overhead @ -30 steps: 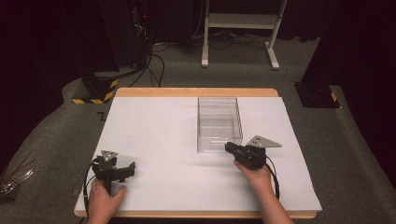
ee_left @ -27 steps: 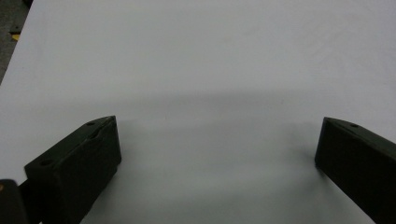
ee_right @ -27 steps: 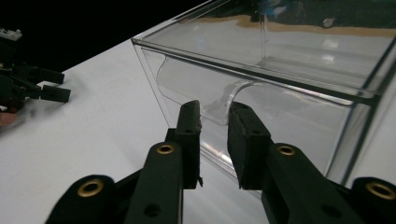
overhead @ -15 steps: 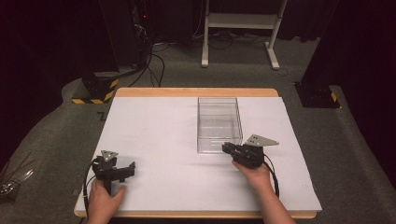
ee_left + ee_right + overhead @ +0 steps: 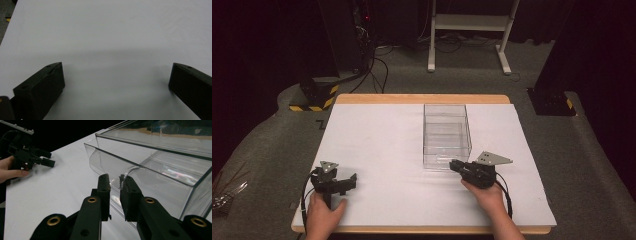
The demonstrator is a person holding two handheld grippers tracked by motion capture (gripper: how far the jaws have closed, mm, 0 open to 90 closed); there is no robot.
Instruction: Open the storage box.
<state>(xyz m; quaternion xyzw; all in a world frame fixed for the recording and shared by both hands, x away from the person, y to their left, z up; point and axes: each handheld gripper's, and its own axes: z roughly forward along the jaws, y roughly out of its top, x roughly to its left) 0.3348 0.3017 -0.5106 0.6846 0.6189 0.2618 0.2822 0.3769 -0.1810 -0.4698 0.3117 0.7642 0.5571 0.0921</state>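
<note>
Resting near the front-left corner of the worktop (image 5: 377, 125), the left gripper (image 5: 343, 183) sits low over bare white surface with its jaws spread wide and nothing between them; the left gripper view shows the same plain sheet between two well-parted jaws.

Right of centre, toward the back edge, stands the clear box (image 5: 447, 135), upright and open-topped. It looks empty. Its near wall carries a curved, scooped lip (image 5: 120, 176).

At the box's front, the right gripper (image 5: 455, 165) reaches in. In the right gripper view its jaws are nearly closed, with a narrow gap, one on each side of that lip; whether they already pinch it I cannot tell, since the plastic is transparent and the gap is slim.

The step in hand appears to be taking hold of the box by its front lip. To do it well, seat the lip deep between the jaws before clenching, squeeze squarely so the slick plastic does not twist out, and pull level.
</note>
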